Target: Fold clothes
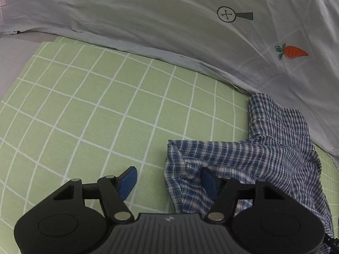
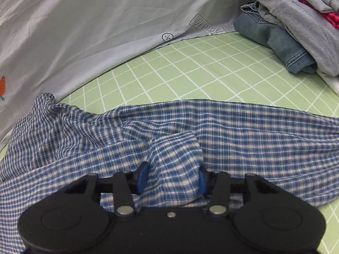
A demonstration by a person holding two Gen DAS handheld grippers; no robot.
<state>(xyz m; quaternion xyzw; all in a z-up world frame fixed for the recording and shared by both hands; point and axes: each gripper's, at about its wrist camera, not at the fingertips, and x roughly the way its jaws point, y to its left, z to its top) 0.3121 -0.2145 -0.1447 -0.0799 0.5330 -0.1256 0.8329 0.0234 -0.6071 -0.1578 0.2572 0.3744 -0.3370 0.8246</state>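
Right gripper (image 2: 171, 178) pinching plaid shirt (image 2: 233, 131); left gripper (image 1: 167, 182) agape

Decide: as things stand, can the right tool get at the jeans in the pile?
Probably not directly. The jeans lie across the sheet with grey clothes on top, and the right tool has a bunch of plaid shirt between its fingers.

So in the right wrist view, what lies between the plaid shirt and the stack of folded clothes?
Only bare green checked sheet. The right wrist view shows nothing lying between the plaid shirt and the stack of folded clothes.
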